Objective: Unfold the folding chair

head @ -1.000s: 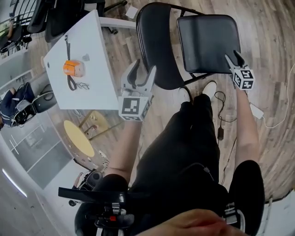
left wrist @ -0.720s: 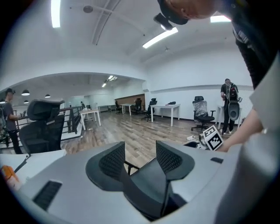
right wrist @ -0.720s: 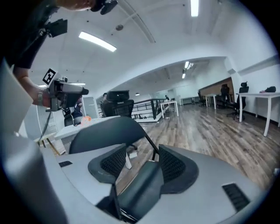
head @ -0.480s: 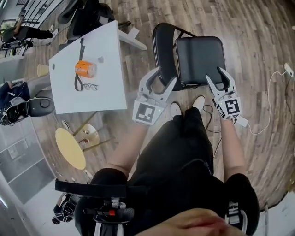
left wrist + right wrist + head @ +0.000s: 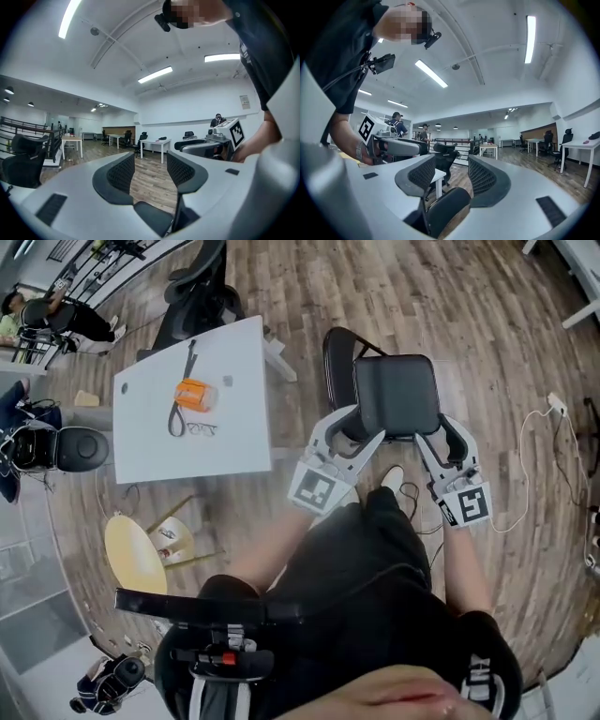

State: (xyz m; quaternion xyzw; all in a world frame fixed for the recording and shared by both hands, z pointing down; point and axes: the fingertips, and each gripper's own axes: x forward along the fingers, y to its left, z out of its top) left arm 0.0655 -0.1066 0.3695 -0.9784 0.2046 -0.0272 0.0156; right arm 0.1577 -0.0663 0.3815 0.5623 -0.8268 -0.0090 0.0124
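Wooden floor (image 5: 469,315) carries the folding chair (image 5: 396,395), seat down, just beyond the left gripper (image 5: 352,427) and right gripper (image 5: 441,435); both stand wide, empty, seemingly because unfolding is finished

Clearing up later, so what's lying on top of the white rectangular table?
An orange boxy object, a black strap and glasses; anything beneath the orange object is hidden.

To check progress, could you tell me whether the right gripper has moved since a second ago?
Yes: the right gripper has drawn back from the right edge of the chair seat to its near corner.
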